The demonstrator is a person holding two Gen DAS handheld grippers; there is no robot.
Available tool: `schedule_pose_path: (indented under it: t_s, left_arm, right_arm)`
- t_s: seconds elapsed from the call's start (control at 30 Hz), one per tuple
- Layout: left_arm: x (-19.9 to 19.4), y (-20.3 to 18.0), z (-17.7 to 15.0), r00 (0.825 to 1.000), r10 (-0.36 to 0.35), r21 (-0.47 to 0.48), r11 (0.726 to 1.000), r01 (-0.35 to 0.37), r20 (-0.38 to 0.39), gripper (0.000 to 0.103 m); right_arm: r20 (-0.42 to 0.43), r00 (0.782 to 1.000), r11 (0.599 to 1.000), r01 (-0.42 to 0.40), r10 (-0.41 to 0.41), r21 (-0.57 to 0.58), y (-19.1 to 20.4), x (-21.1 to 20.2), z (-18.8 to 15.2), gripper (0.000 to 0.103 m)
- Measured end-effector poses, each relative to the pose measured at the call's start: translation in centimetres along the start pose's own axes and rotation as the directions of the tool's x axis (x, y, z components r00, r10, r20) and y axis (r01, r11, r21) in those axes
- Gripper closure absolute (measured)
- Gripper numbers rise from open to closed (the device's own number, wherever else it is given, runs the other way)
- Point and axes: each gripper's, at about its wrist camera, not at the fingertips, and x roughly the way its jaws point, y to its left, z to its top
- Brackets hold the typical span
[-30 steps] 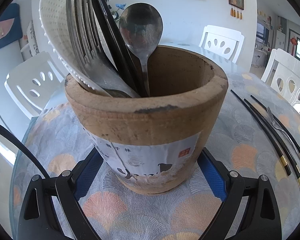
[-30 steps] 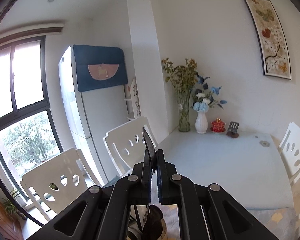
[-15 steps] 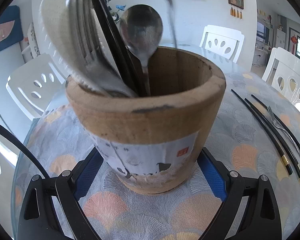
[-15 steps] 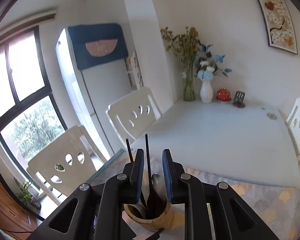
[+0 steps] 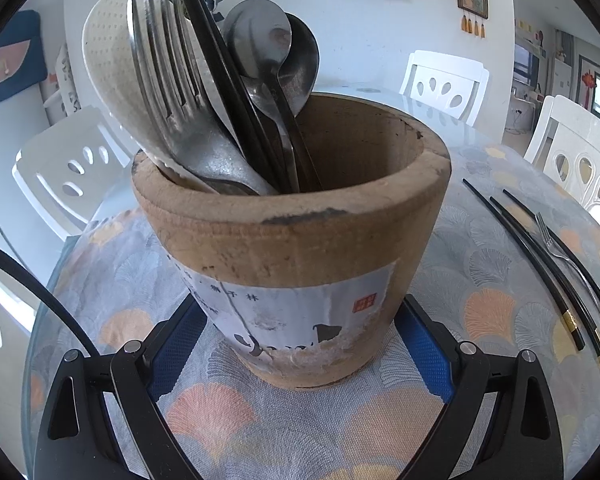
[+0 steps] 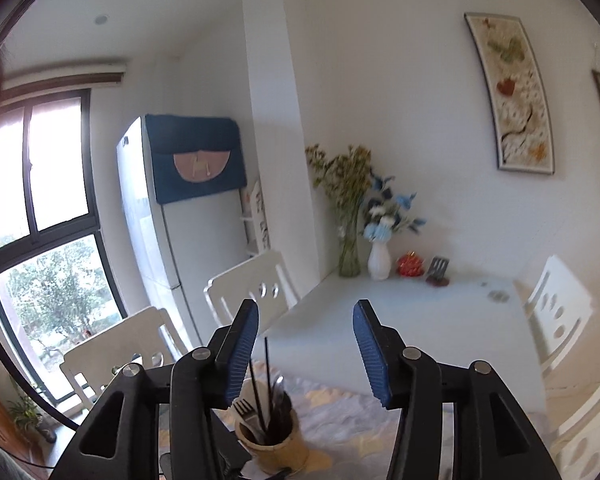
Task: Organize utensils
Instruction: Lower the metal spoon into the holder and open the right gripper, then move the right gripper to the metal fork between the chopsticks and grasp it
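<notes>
the left gripper [image 5: 300, 364] has its jaws set against both sides of the wooden utensil holder [image 5: 296, 248], low in the centre of the left wrist frame, most likely to steady it on the worktop [image 5: 480, 280] so it does not tip while pieces are dropped in. the right gripper [image 6: 306, 354] hangs above the holder, which sits small at the bottom centre of its own view; its jaws have just been opening and now stand moderately wide with nothing between them (a release, by the look of it).

the holder is a thick-walled tan cup with a worn paper label on its front and a dark scuff on the rim. its contents lean toward the upper left of the frame: a white perforated paddle [image 5: 112, 60], forks [image 5: 168, 92], black chopsticks [image 5: 220, 76] and two metal spoons [image 5: 276, 52] nested together. on the patterned cloth at the right edge of the frame lie more chopsticks [image 5: 540, 272] and a small fork [image 5: 560, 252], side by side and well apart from the holder; these look like what is left to collect.
</notes>
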Motion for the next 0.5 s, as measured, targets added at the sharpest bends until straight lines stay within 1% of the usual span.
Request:
schedule_pose_path:
  t_s: [0.03, 0.1, 0.17, 0.23, 0.33, 0.37, 0.43, 0.47, 0.5]
  left_arm:
    - [0.0, 0.0, 0.0, 1.0, -0.001, -0.001, 1.0, 0.001, -0.001, 0.008]
    - [0.0, -0.1, -0.1, 1.0, -0.002, -0.002, 1.0, 0.002, -0.002, 0.008]
    - [0.0, -0.2, -0.1, 1.0, 0.002, 0.001, 1.0, -0.002, -0.001, 0.008]
    - [0.1, -0.3, -0.1, 1.0, 0.004, 0.004, 1.0, -0.004, -0.003, 0.008]
    - [0.2, -0.5, 0.0, 1.0, 0.007, 0.007, 1.0, -0.007, -0.005, 0.008]
    - [0.2, -0.6, 0.0, 1.0, 0.008, 0.008, 1.0, -0.008, -0.006, 0.008]
    - [0.2, -0.7, 0.0, 1.0, 0.01, 0.01, 1.0, -0.01, -0.007, 0.008]
    - [0.2, -0.7, 0.0, 1.0, 0.012, 0.011, 1.0, -0.012, -0.007, 0.008]
    - [0.2, -0.7, 0.0, 1.0, 0.014, 0.013, 1.0, -0.014, -0.008, 0.008]
  right_arm:
    - [0.006, 1.0, 1.0, 0.012, -0.012, -0.005, -0.2, -0.6, 0.1, 0.054]
    - [0.013, 0.998, 0.998, 0.061, -0.061, -0.012, -1.1, -2.1, 0.2, 0.05]
    - [-0.002, 0.996, 0.996, 0.093, -0.093, -0.001, -2.1, -2.8, -0.2, 0.048]
    - [-0.047, 0.991, 0.991, 0.129, -0.127, 0.038, -3.8, -3.0, -1.2, 0.048]
    - [-0.157, 0.972, 0.975, 0.191, -0.172, 0.113, -6.9, -2.5, -3.9, 0.048]
    - [-0.2, 0.962, 0.968, 0.216, -0.188, 0.128, -7.7, -2.1, -5.0, 0.048]
    - [-0.303, 0.927, 0.95, 0.273, -0.219, 0.15, -9.7, -0.8, -7.7, 0.049]
    - [-0.354, 0.908, 0.943, 0.293, -0.223, 0.158, -10.5, -0.1, -9.1, 0.051]
    - [-0.419, 0.879, 0.932, 0.321, -0.227, 0.17, -11.5, 0.7, -11.0, 0.065]
